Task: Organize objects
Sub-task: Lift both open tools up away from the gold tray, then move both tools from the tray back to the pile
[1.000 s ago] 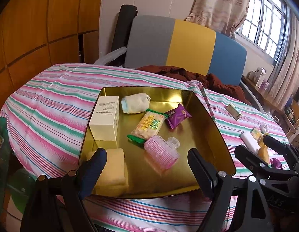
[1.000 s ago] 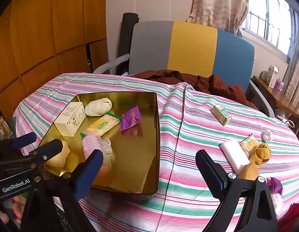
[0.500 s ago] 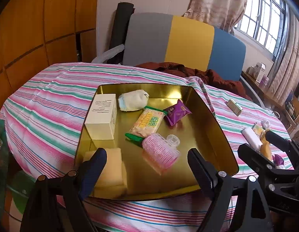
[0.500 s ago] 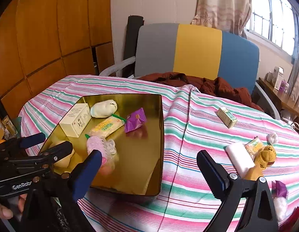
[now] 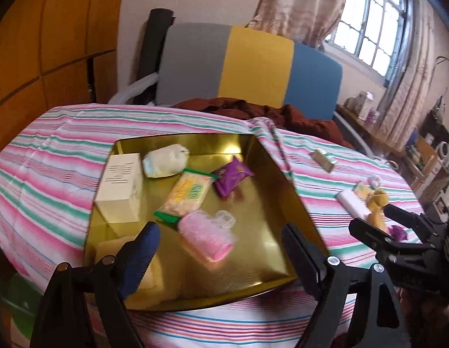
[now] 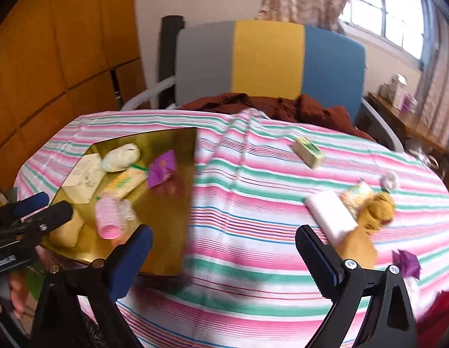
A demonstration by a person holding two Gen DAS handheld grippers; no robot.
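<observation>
A gold tray (image 5: 281,181) sits on the striped tablecloth. It holds a cream box (image 5: 120,187), a white rolled cloth (image 5: 165,161), a yellow-green snack pack (image 5: 188,192), a purple packet (image 5: 231,175), a pink roller (image 5: 205,239) and a yellow sponge (image 5: 150,278). My left gripper (image 5: 218,246) hangs open over the tray's near end. My right gripper (image 6: 224,240) is open above bare cloth, right of the tray (image 6: 166,226). Loose on the cloth lie a small green box (image 6: 307,152), a white block (image 6: 330,217), a snack packet (image 6: 356,195), a yellow plush toy (image 6: 375,211) and a purple wrapper (image 6: 405,262).
A grey, yellow and blue chair back (image 6: 268,58) stands behind the table with a dark red garment (image 6: 268,104) on it. Wooden wall panels (image 5: 50,43) are at the left. A shelf (image 6: 404,116) with small items runs under the window at the right.
The right gripper has swung to the right, so the tray sits further left in its view and the loose items nearer. The left gripper has barely shifted. Both stay open.
</observation>
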